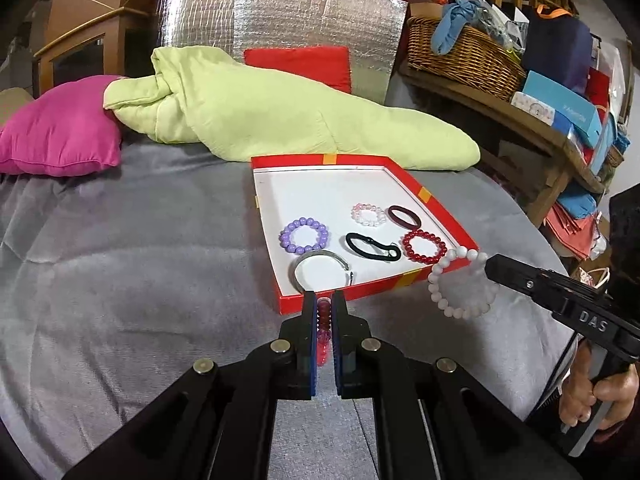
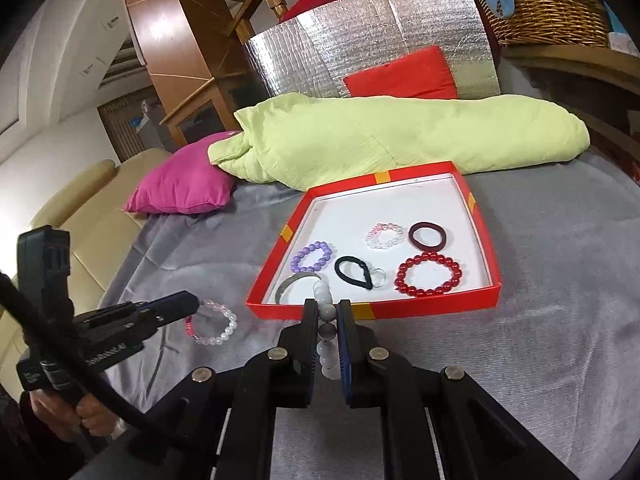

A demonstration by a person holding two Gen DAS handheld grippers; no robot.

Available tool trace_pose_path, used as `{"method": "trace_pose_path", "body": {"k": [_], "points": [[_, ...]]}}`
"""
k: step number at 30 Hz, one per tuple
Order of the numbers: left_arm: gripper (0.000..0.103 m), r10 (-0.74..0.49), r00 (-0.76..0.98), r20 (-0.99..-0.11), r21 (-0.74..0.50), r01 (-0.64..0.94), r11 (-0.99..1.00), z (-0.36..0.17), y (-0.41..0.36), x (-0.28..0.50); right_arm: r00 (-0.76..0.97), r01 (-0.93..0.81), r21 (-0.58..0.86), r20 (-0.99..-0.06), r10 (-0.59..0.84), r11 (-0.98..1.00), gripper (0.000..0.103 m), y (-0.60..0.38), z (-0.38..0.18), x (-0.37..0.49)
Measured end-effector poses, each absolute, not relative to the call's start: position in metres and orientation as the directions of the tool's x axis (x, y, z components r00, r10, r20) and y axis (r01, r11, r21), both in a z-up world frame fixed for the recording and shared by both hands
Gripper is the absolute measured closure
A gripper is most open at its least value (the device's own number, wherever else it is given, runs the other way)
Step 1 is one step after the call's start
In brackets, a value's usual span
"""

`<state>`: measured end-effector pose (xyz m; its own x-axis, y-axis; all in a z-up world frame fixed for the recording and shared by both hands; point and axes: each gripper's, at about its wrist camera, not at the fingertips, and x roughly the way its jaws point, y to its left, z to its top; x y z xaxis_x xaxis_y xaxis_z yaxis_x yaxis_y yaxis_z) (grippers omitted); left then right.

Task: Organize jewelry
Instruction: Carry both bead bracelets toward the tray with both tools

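A red box lid with a white inside (image 1: 276, 184) (image 2: 486, 240) lies on the grey bed cover. In it lie a purple bead bracelet (image 1: 289, 236) (image 2: 298, 258), a pale pink one (image 1: 354, 212) (image 2: 374, 236), a red one (image 1: 408, 246) (image 2: 404, 276), a dark hair tie (image 1: 396, 212) (image 2: 414, 234), a black hair tie (image 1: 352, 245) (image 2: 340, 270) and a silver bangle (image 1: 298, 268) (image 2: 282, 290). My left gripper (image 1: 323, 300) (image 2: 192, 304) is shut on a pink-and-clear bead bracelet (image 1: 323, 336) (image 2: 228, 326) before the lid's near edge. My right gripper (image 2: 324, 307) (image 1: 490, 266) is shut on a white bead bracelet (image 1: 434, 282) (image 2: 323, 292) at the lid's near right corner.
A light green quilt (image 1: 260, 108) (image 2: 380, 136) and a magenta cushion (image 1: 56, 132) (image 2: 184, 184) lie behind the lid. A silver foil panel (image 1: 280, 20) with a red cushion (image 1: 300, 64) stands at the back. A wooden shelf with a wicker basket (image 1: 460, 56) and boxes is on the right.
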<state>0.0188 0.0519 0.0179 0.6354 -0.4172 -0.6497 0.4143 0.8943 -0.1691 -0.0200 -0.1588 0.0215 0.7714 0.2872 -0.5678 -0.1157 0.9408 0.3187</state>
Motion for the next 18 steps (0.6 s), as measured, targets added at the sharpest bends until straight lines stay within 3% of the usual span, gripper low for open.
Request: {"method": "trace_pose_path", "body": {"k": [18], "points": [[0.096,-0.347,0.67,-0.656,-0.11,0.37,0.922,0.017,0.038,0.029,0.768,-0.109,0.334,-0.57,0.292,0.936,0.092,-0.153,0.021,-0.008]]}}
